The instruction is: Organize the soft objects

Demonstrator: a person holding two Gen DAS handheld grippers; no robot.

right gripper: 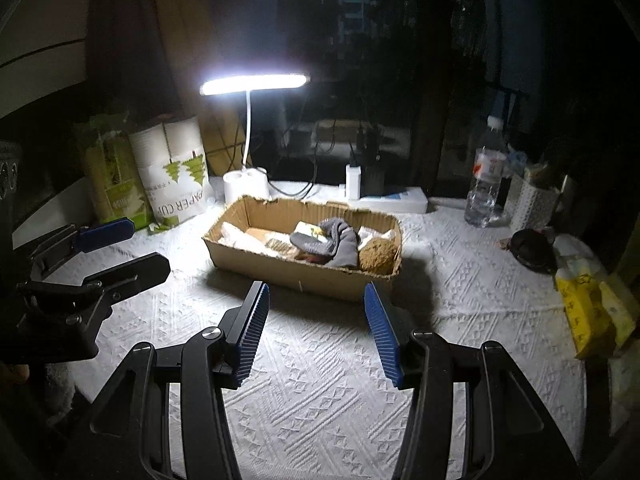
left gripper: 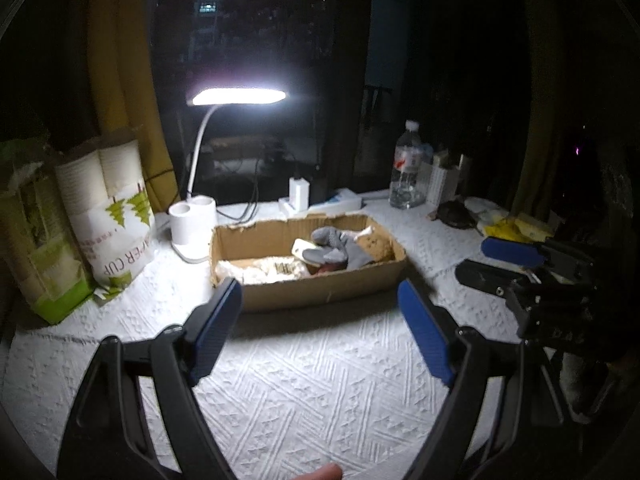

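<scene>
A shallow cardboard box [left gripper: 320, 288] [right gripper: 280, 276] stands on the white textured cloth [left gripper: 312, 380] [right gripper: 320, 392]. In it lie grey socks [left gripper: 340, 246] [right gripper: 332, 242], a brown plush piece [left gripper: 376, 246] [right gripper: 376, 258] and white soft items [left gripper: 260, 270] [right gripper: 236, 236]. My left gripper [left gripper: 320, 292] is open and empty, just in front of the box; it also shows at the left of the right wrist view [right gripper: 136, 248]. My right gripper [right gripper: 316, 296] is open and empty in front of the box; it shows at the right of the left wrist view [left gripper: 476, 258].
A lit desk lamp [left gripper: 240, 96] [right gripper: 256, 80] stands behind the box. Paper cup packs [left gripper: 112, 208] [right gripper: 172, 176] are at the left, a water bottle [left gripper: 408, 168] [right gripper: 486, 176] at the back right, a dark object [right gripper: 530, 250] and yellow packets [right gripper: 588, 312] at the right.
</scene>
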